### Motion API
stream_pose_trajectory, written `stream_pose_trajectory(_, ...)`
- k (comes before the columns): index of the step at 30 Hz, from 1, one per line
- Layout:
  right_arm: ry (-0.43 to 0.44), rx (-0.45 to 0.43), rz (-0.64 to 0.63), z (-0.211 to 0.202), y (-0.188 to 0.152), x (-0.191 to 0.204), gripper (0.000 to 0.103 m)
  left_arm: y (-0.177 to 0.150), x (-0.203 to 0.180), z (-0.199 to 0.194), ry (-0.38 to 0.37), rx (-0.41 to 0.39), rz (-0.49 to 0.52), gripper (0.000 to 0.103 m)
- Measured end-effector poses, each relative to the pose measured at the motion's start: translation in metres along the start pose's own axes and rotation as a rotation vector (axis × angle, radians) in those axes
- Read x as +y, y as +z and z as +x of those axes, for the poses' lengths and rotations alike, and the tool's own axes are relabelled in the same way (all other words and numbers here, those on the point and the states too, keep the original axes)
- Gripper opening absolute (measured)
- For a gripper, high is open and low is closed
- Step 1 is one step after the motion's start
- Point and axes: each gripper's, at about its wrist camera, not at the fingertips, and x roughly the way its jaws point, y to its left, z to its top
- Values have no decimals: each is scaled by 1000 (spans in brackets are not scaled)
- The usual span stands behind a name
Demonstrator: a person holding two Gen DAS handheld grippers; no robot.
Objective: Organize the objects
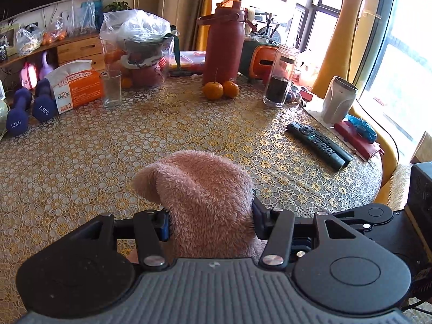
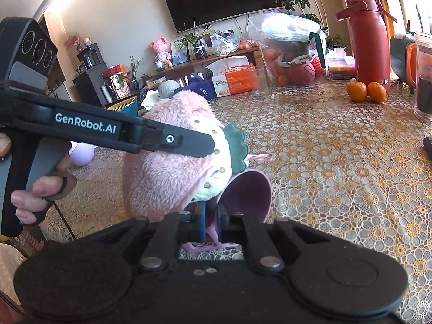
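Observation:
My left gripper (image 1: 212,222) is shut on a fluffy pink plush slipper (image 1: 199,197) and holds it above the table. In the right wrist view the same slipper (image 2: 167,178) shows a cream strawberry-dotted front and a green leaf trim, with the left gripper (image 2: 199,145) across it. My right gripper (image 2: 210,222) is shut on the edge of the slipper's mauve opening (image 2: 245,191), just below and right of the plush part. Both grippers hold the slipper close to the table's near edge.
On the floral tablecloth (image 1: 135,145) stand a red thermos (image 1: 222,46), two oranges (image 1: 220,89), a glass (image 1: 112,89), a dark-filled jar (image 1: 279,78), a grey cup (image 1: 338,100), a black remote (image 1: 318,144), an orange tissue pack (image 1: 78,86), blue dumbbells (image 1: 29,108) and bagged fruit (image 1: 140,51).

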Motion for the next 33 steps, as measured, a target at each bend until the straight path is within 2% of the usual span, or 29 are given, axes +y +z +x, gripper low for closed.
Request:
stream_pose_trajectory(11,-4,1,-6,0,1,-1,7,-5,42,-7,155,9,-79,53)
stream_pose_trajectory(14,-5,0,-6,0,1,-1,7,1,36,-16,120,-17,-75,53)
stream_pose_trajectory(17,-7,0,-7,0,1,0,7,8,17,-22,36,-42,-56,53)
stream_pose_trajectory(22,-8,0,-6,0,0,1,7,8,-19,-14,-40,-33,24,53)
stream_pose_trajectory(25,-8,1,-7,0,0,1,7,4,-26,-6,-26,-18,43,53)
stream_pose_trajectory(33,-15,-2,-19,1,0,2,7,-1,-12,-2,1,-13,22,53)
